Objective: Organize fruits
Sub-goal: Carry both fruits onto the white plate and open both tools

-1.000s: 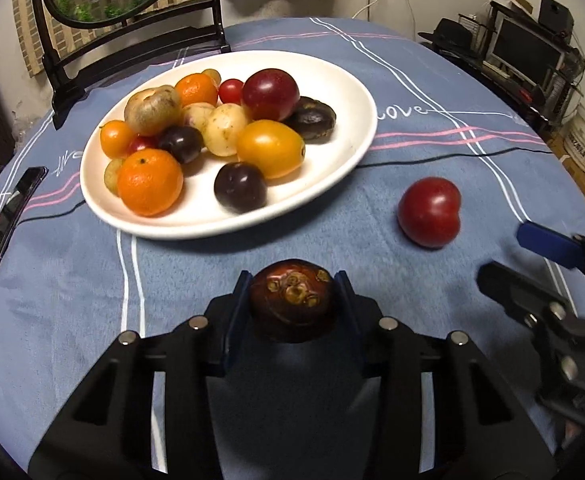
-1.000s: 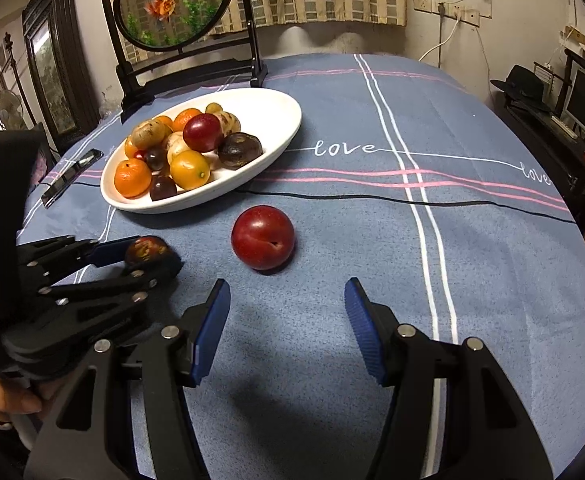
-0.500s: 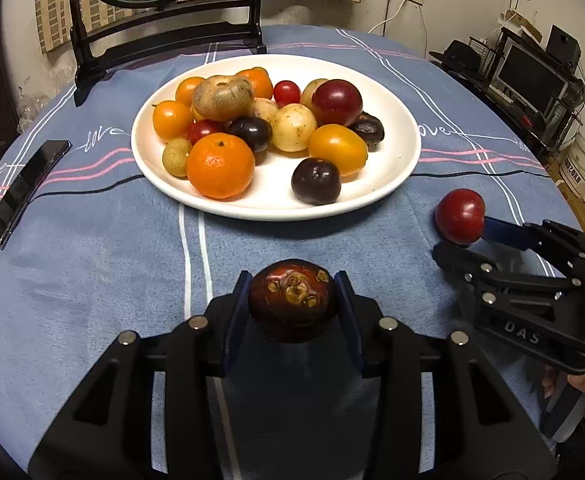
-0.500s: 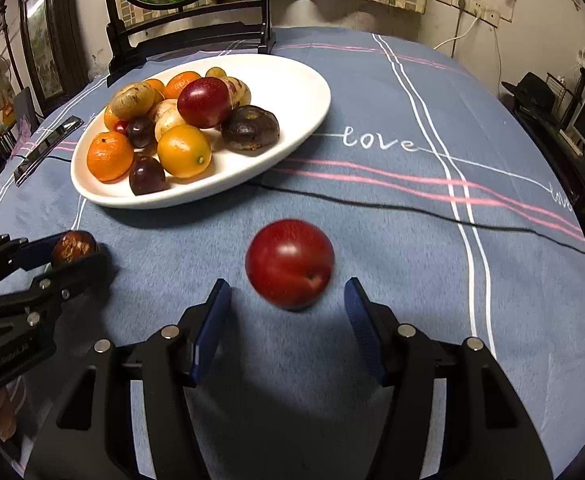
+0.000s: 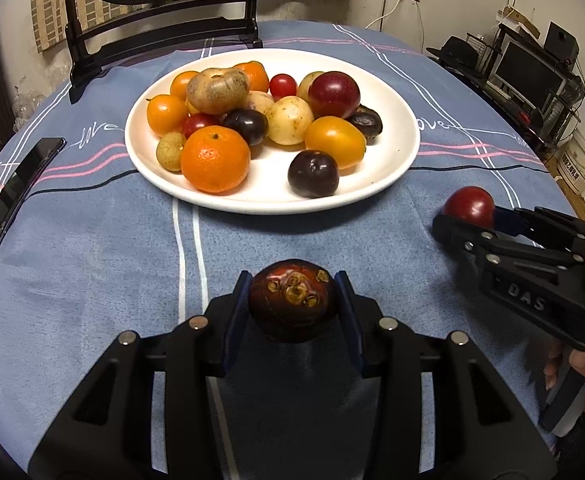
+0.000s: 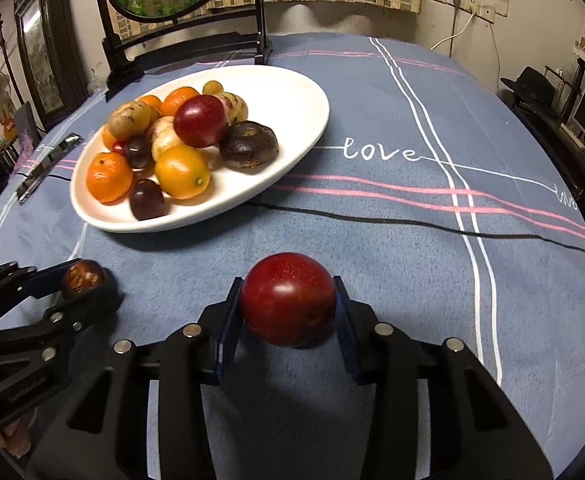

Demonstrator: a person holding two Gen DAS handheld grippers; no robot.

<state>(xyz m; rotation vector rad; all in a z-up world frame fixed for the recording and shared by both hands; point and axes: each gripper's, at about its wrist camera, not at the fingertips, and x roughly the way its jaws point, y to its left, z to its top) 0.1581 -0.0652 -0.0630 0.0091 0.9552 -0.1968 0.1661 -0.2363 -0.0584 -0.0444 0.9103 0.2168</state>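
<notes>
The left gripper [image 5: 292,304] grasps a dark brown fruit [image 5: 292,300] between its pads, low over the blue cloth [image 5: 92,264] and in front of the white plate [image 5: 396,164]. The right gripper [image 6: 288,316] is closing on a red plum [image 6: 288,298]; the plum is between the jaws and the pads look to touch its sides, but the fruit seems to rest on the cloth. The plate is already quite full, with an orange [image 5: 215,159], a dark plum [image 5: 313,173] and others piled toward its far-left part. I think the risk is a smooth round plum slipping out if lifted before the grip is firm. Dropping either fruit on the pile could also make the others roll off the shallow rim.
</notes>
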